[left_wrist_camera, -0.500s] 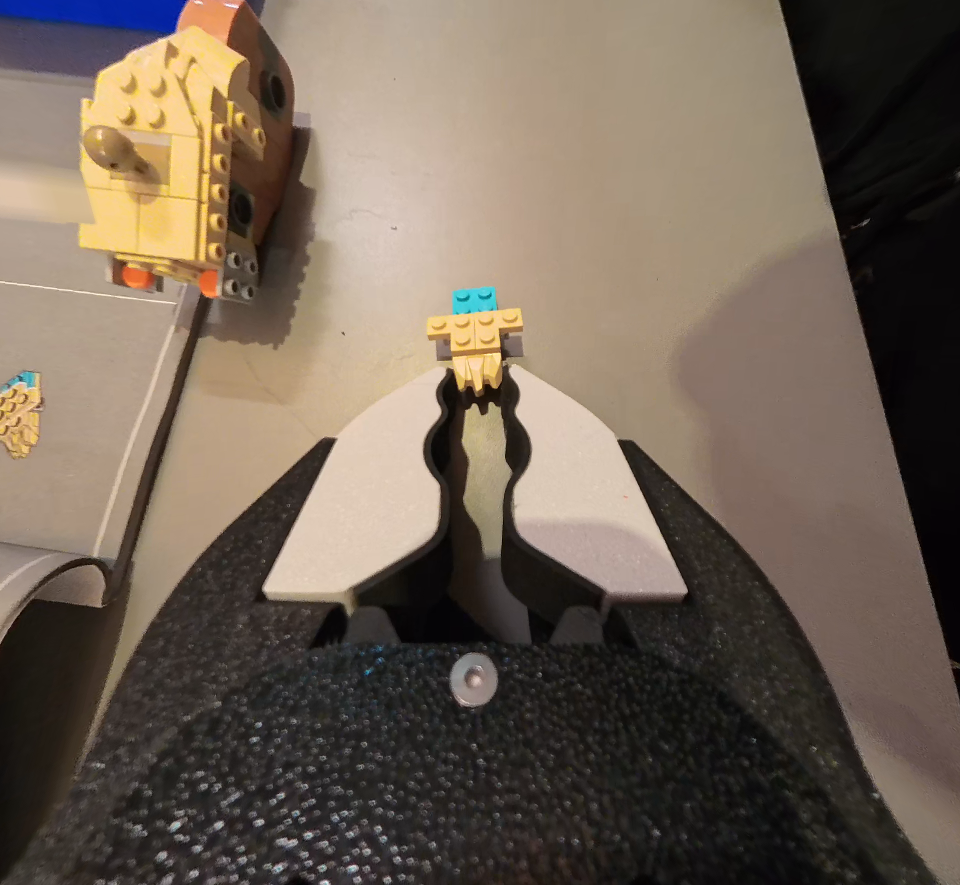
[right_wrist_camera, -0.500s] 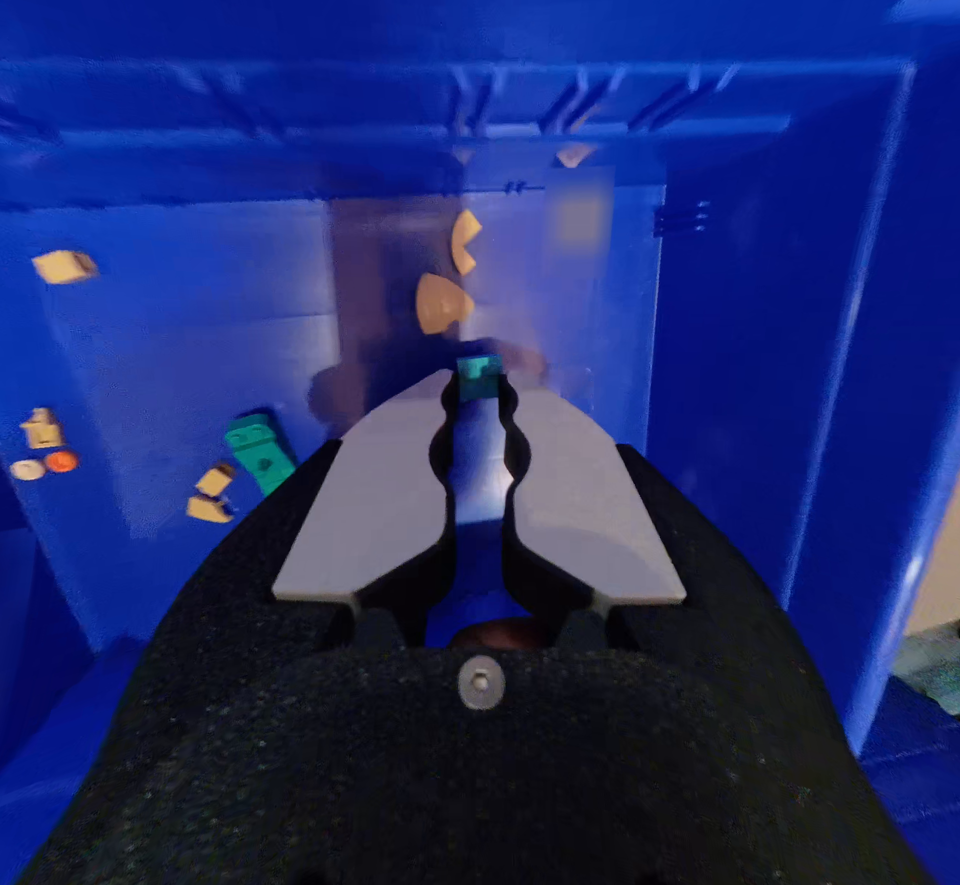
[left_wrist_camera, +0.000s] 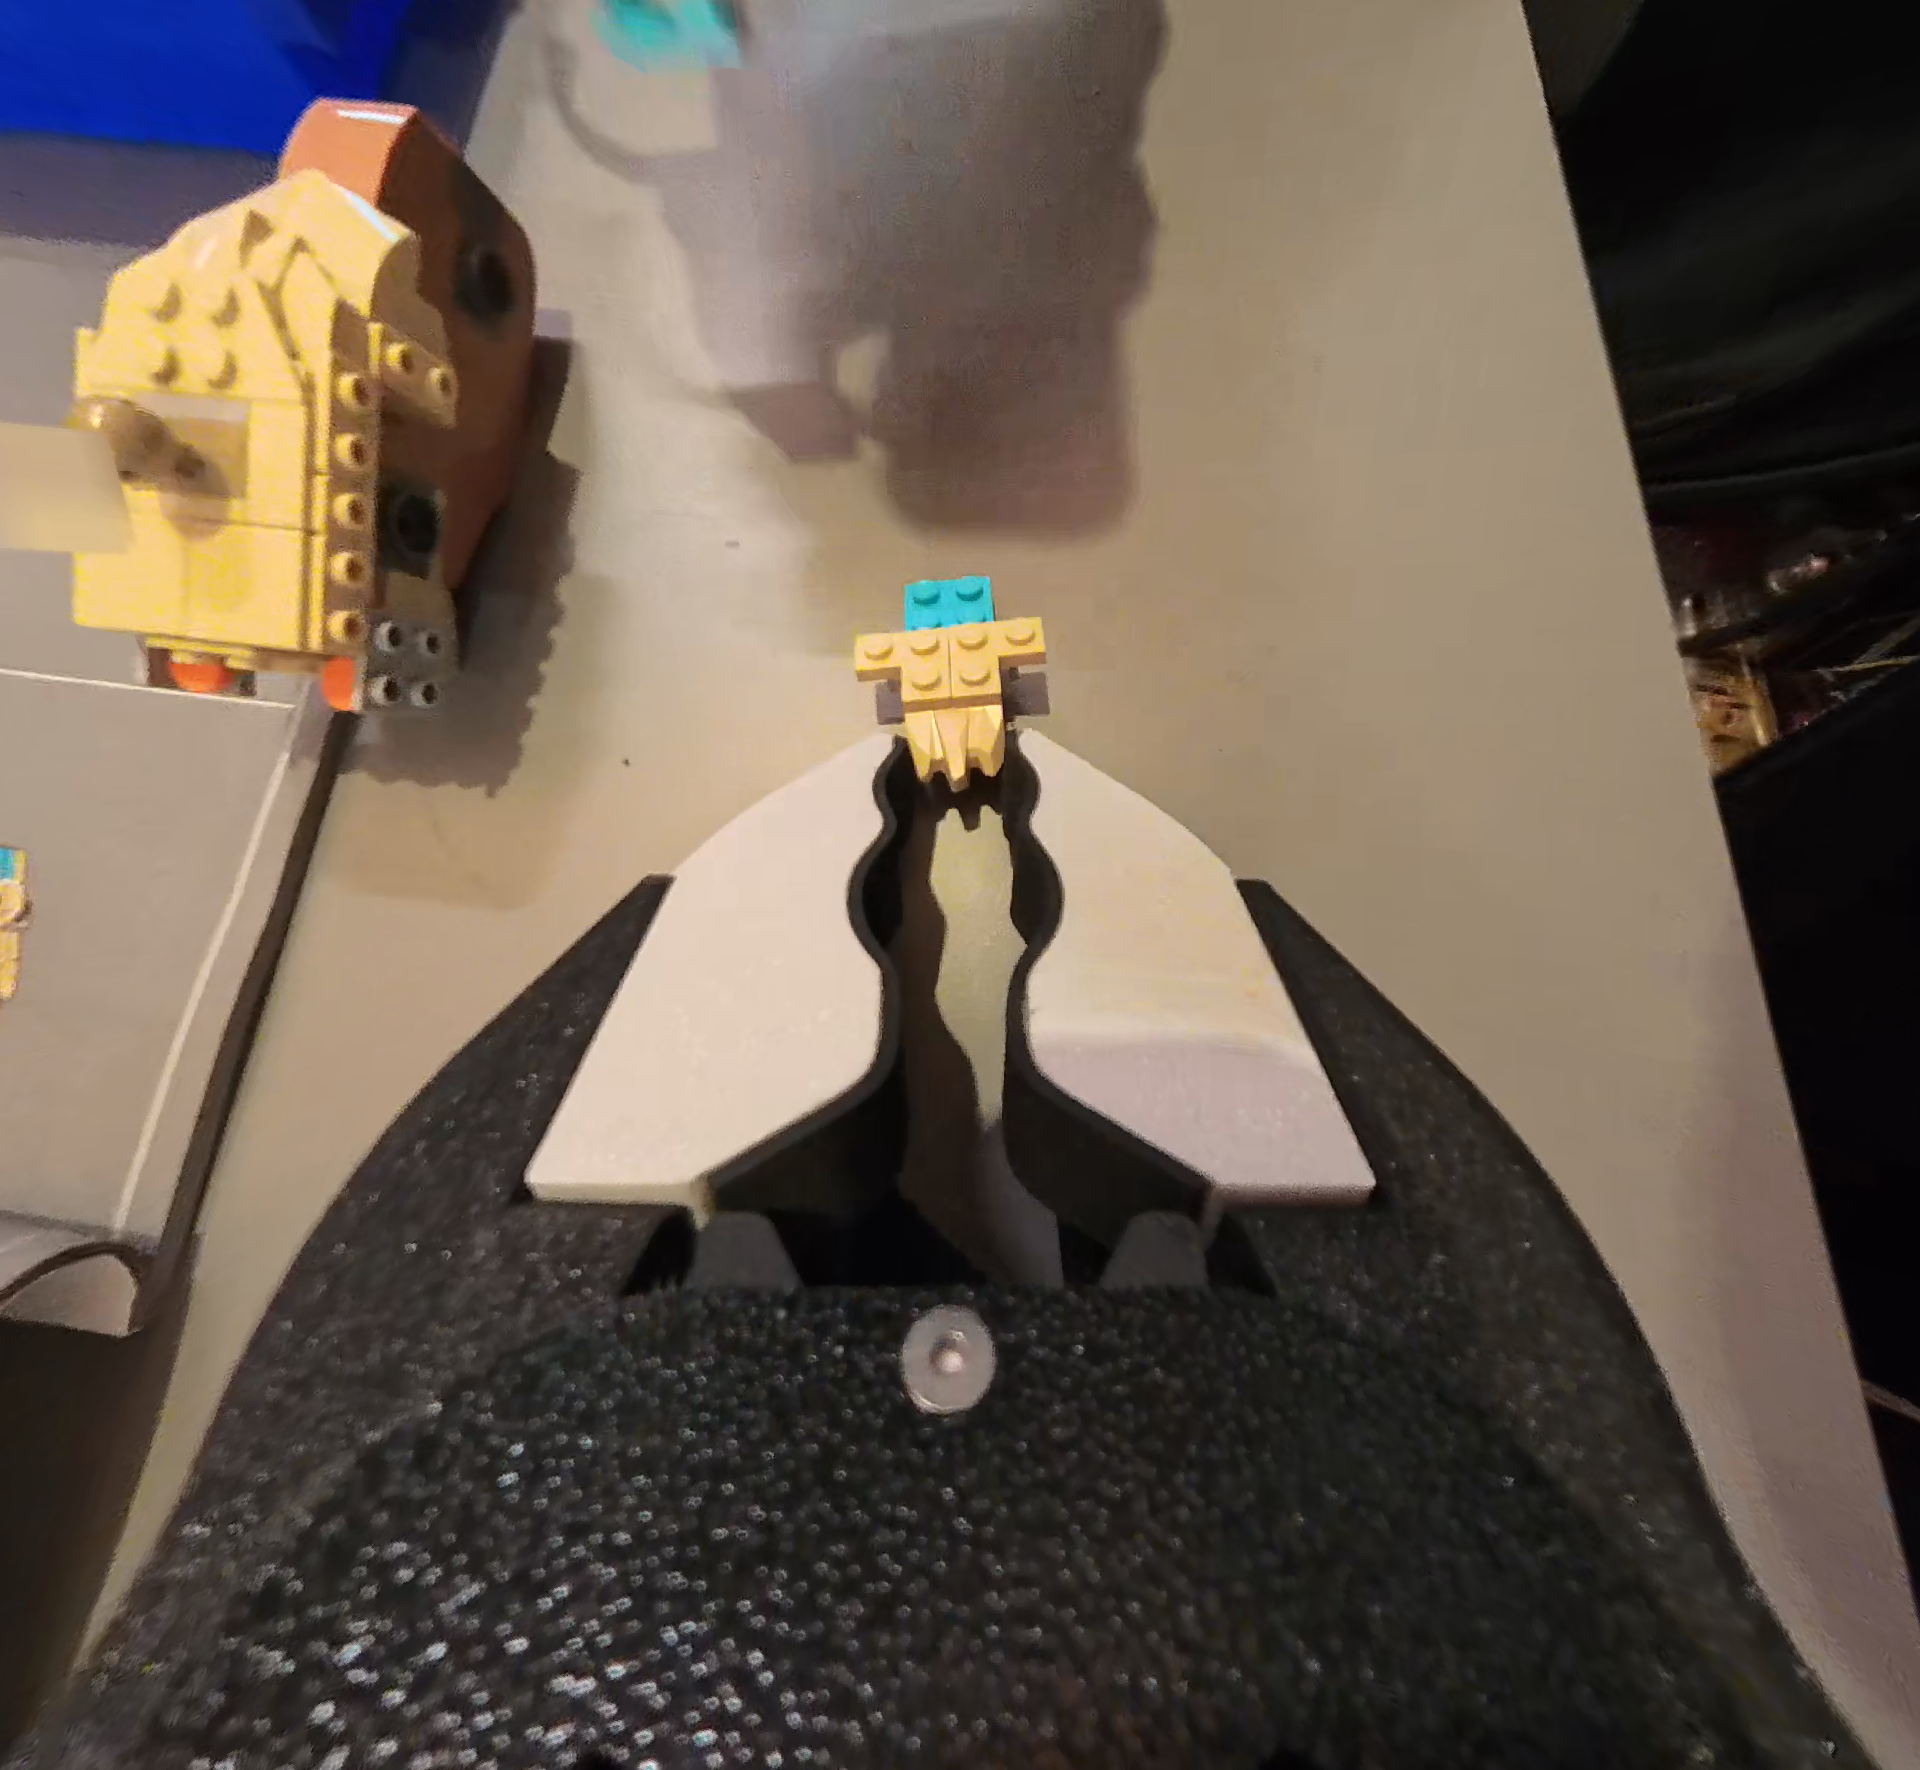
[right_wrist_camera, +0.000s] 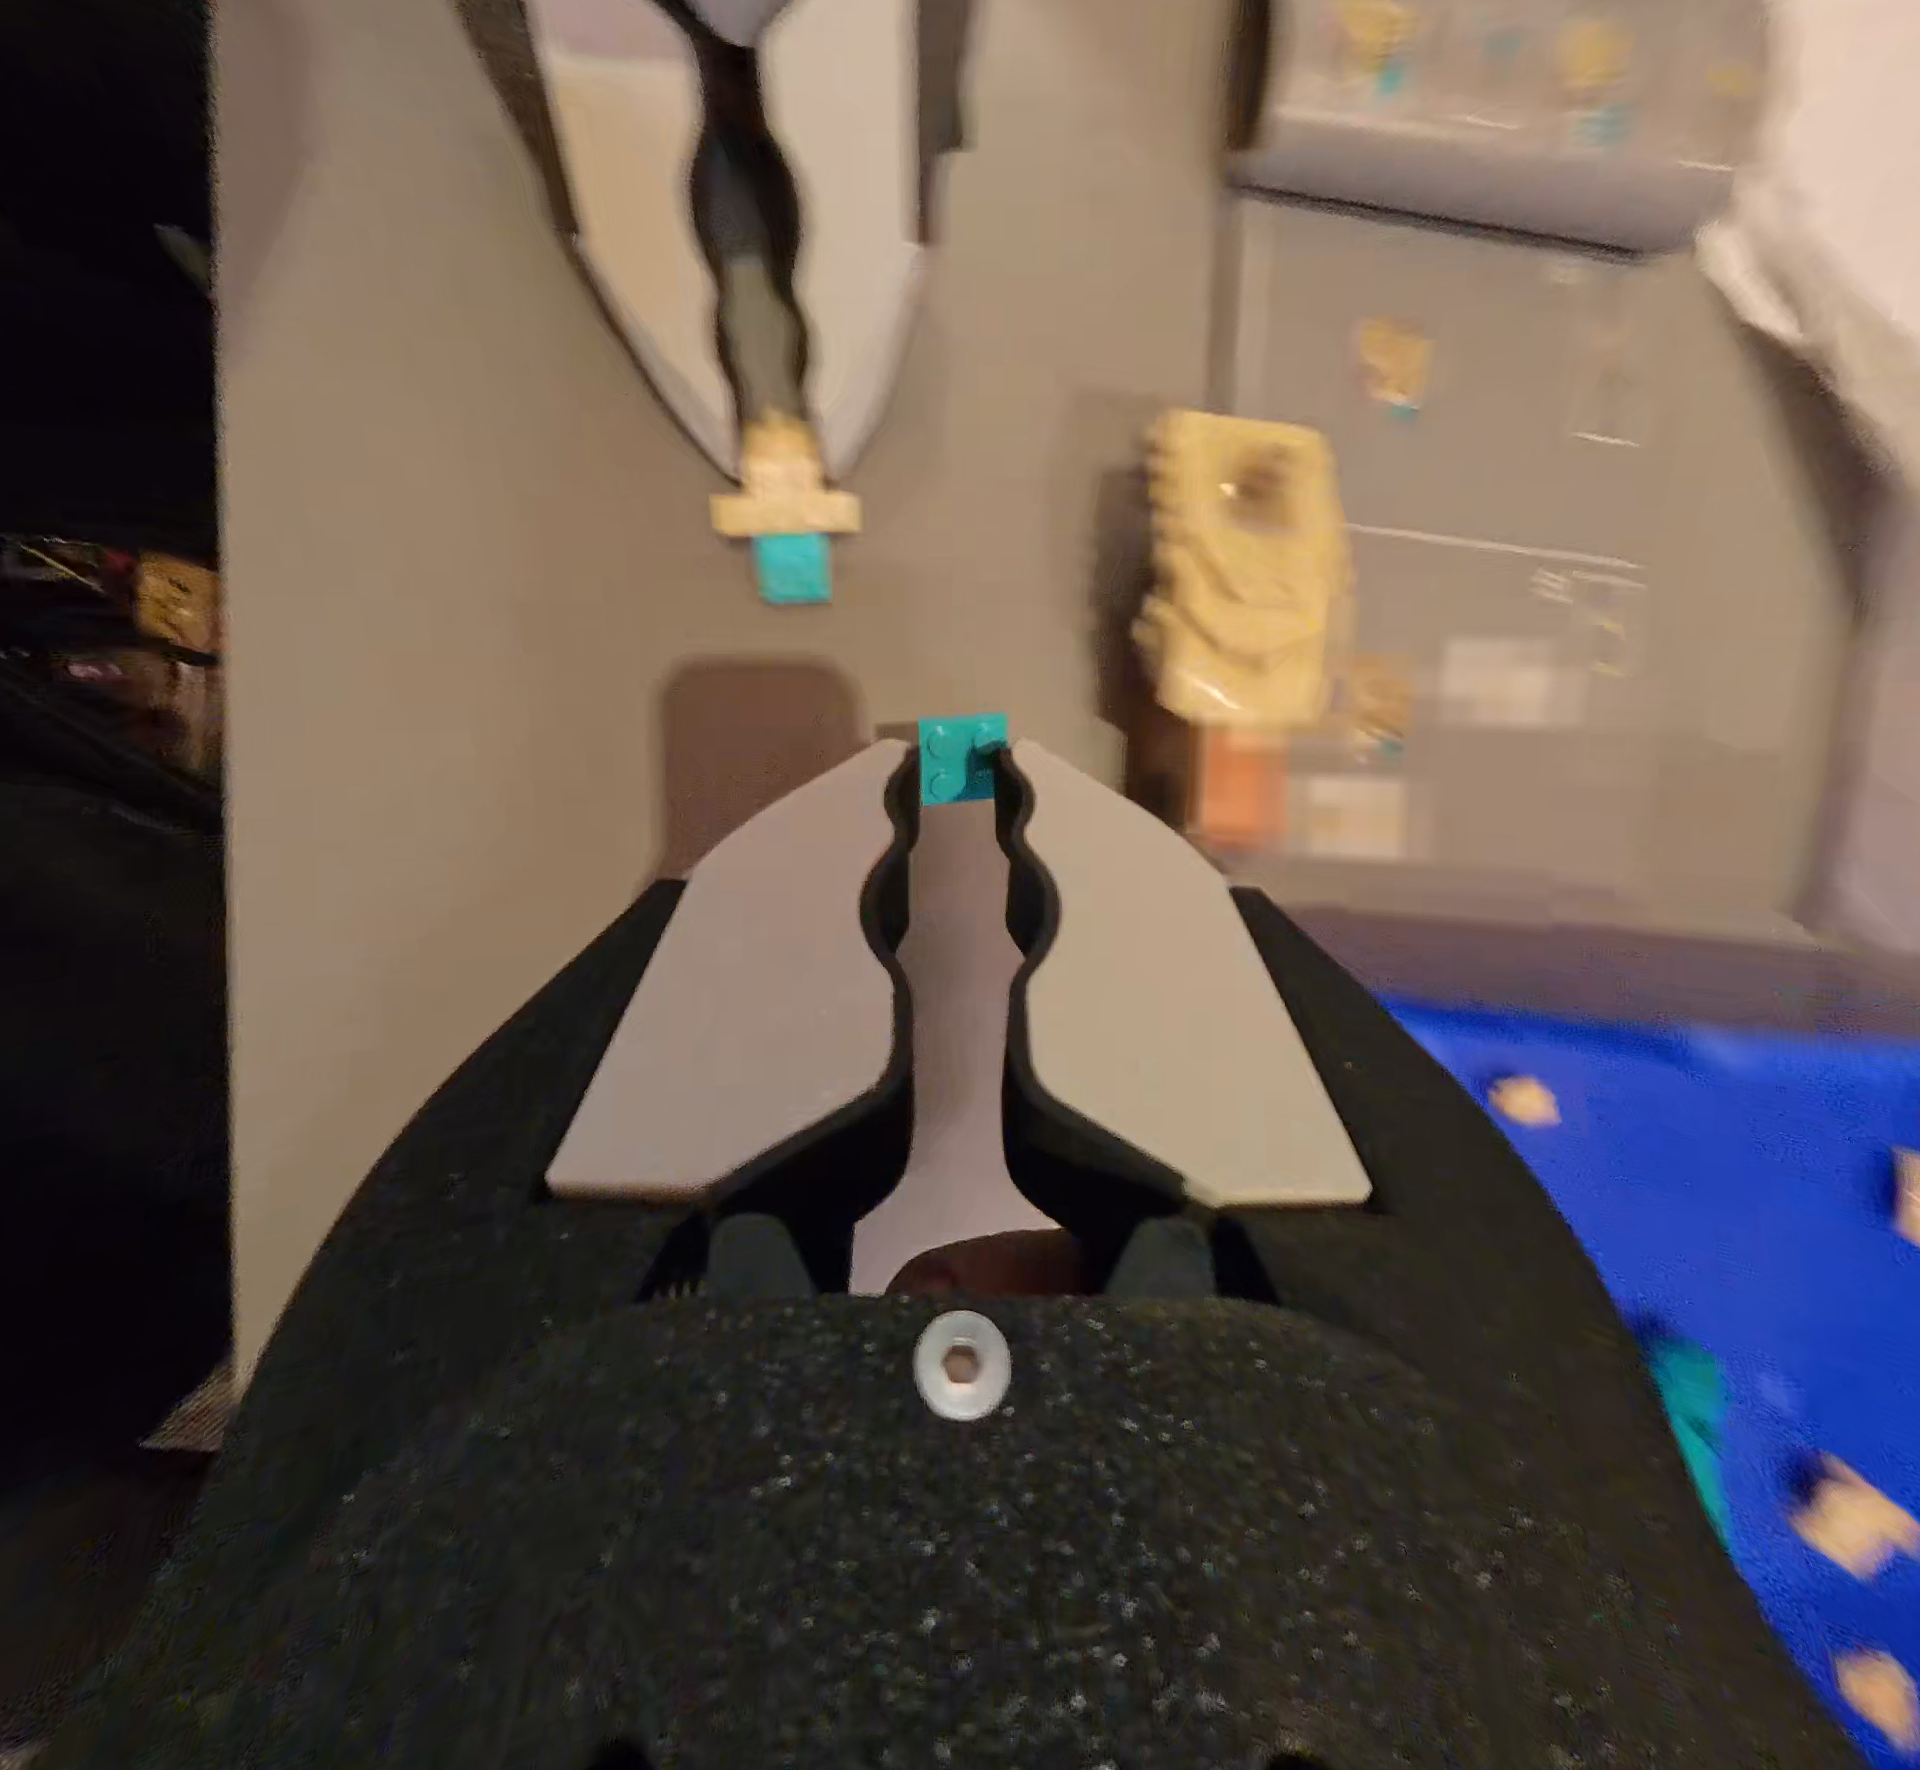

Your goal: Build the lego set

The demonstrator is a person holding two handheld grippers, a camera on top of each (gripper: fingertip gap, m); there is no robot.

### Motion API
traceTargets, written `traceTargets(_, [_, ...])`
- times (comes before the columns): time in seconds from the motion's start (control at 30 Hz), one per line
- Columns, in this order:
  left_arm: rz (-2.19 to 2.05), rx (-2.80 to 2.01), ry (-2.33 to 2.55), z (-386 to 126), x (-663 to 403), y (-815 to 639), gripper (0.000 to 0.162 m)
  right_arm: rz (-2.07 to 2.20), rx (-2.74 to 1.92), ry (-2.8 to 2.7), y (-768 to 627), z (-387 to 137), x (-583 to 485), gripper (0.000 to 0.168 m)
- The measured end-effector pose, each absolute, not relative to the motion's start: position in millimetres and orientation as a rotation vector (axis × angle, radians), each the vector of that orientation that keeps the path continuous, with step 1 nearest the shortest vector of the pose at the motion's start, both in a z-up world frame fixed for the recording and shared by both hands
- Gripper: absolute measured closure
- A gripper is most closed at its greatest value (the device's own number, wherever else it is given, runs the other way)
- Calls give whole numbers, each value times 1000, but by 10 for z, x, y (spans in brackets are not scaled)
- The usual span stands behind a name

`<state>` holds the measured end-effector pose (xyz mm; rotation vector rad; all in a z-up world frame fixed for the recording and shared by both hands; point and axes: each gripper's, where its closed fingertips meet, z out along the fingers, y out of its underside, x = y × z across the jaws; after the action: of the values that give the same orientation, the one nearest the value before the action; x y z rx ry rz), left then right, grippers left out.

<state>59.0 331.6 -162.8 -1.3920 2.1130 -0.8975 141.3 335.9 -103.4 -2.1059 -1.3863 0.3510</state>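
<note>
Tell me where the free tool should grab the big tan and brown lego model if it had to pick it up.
Both tools are busy now. For the big tan and brown model, I'd come from above and close across its two broad flat sides, tan face and brown back. They look roughly parallel. The top is stepped and sloped, and a peg sticks out of the tan face, so grip below it, near the middle.
</note>
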Motion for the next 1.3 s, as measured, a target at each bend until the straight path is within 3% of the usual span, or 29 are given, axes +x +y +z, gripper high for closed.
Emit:
traceTargets(0.33, [-878, -1379, 2096, -1616, 592, 3315, 146, 326, -2164, -1528, 3241, -1566, 893, 155])
traceTargets(1.3, [-892, -1405, 2098, -1623, 593, 3319, 146, 286, -2109, -1468, 3273, -1559, 795, 154])
